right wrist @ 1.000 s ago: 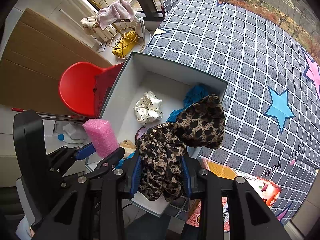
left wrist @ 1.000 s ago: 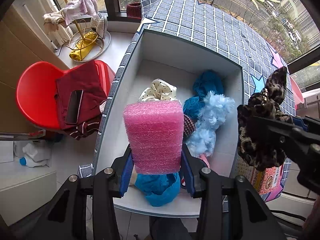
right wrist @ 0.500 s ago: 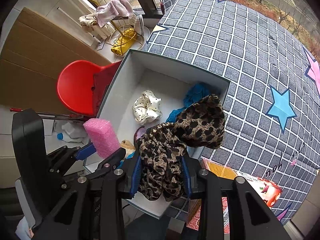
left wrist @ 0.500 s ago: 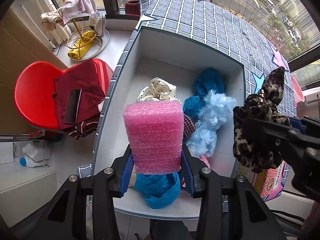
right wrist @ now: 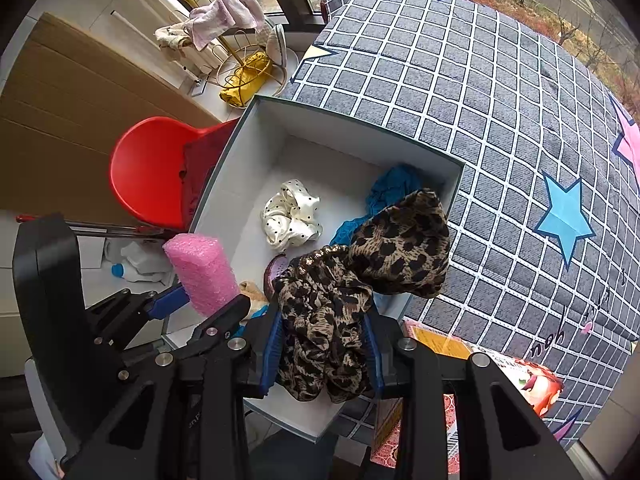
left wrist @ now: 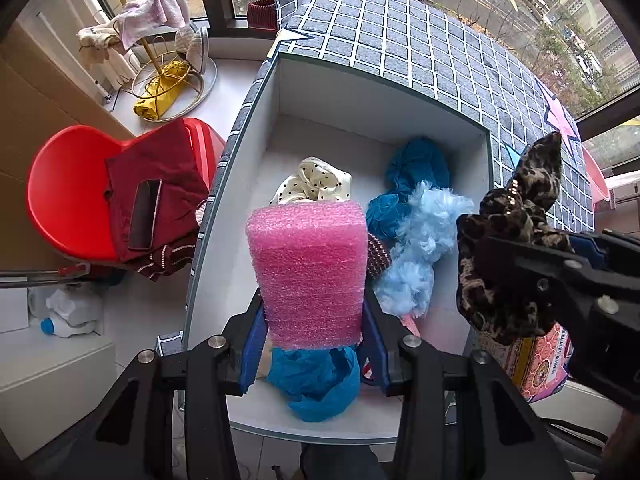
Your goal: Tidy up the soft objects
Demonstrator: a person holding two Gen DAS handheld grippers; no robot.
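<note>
My left gripper is shut on a pink foam block and holds it above the near end of a white open box. My right gripper is shut on a leopard-print cloth above the box's near right corner; it also shows in the left wrist view. In the box lie a cream dotted scrunchie, teal blue cloths, a light blue fluffy piece and a blue cloth under the foam. The pink foam also shows in the right wrist view.
The box sits on a grey checked blanket with stars. A red chair with a dark red garment and a phone stands left. A gold rack with cloths is behind it. A printed pink carton lies right of the box.
Both grippers have risen and shifted slightly toward the near end of the box, each still holding its item. The leopard cloth has moved a little leftward, closer to the box.
</note>
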